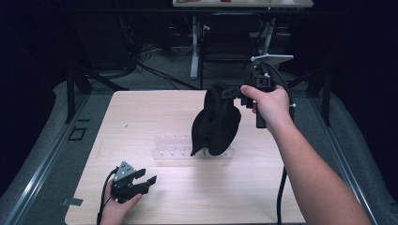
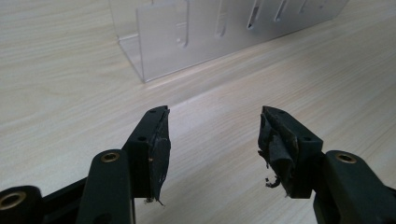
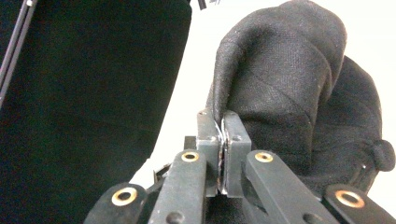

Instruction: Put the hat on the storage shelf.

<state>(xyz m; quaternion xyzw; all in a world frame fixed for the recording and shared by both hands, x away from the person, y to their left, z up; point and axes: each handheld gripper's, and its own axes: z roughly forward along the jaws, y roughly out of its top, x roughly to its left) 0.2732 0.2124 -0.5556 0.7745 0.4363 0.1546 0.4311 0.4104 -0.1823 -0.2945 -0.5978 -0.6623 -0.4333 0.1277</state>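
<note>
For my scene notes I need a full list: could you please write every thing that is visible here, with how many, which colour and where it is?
black cloth cap: one, black, hanging in the air over the rack, pinched at its top edge by the right tool
clear rack: one, transparent plastic with slots, lying mid-table
table: one, light wood, centre of the high view
desk: one, pale top on white legs, far background
chair: one, dark, under that desk
left tool: one, black, near the table's front left corner, jaws open, nothing between them
right tool: one, black, raised above the table's right side, jaws shut on the cap
forearms and hands: two, entering from the bottom edge
</note>
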